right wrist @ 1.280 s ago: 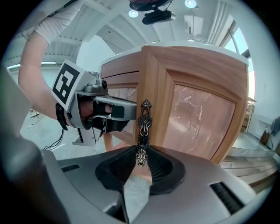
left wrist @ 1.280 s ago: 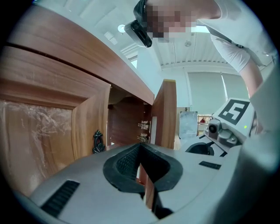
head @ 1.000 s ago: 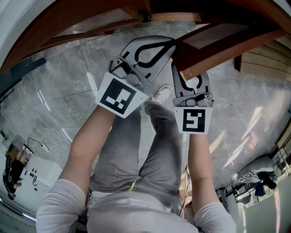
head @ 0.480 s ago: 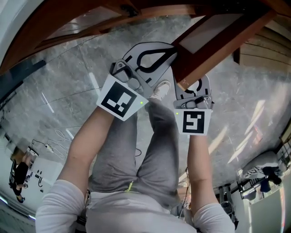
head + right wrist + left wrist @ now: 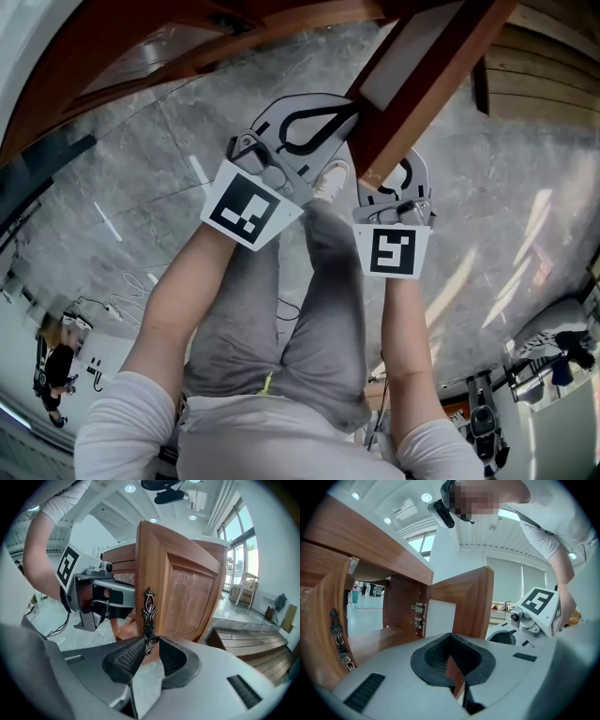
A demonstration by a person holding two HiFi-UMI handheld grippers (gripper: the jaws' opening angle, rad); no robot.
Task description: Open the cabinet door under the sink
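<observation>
Grey marble floor (image 5: 131,178) fills the head view below me. The brown wooden cabinet (image 5: 401,606) stands with its inside exposed. Its panelled wooden cabinet door (image 5: 187,592) stands swung out from the carcass, hinges visible on the inner side, and its free edge lies between my two tools. My right tool (image 5: 150,644) is clamped on the lower end of the door's ornate dark metal handle (image 5: 148,613), with a pad on each side. My left tool (image 5: 450,637) sits on the inner side of the door, jaw tips together, gripping nothing.
</observation>
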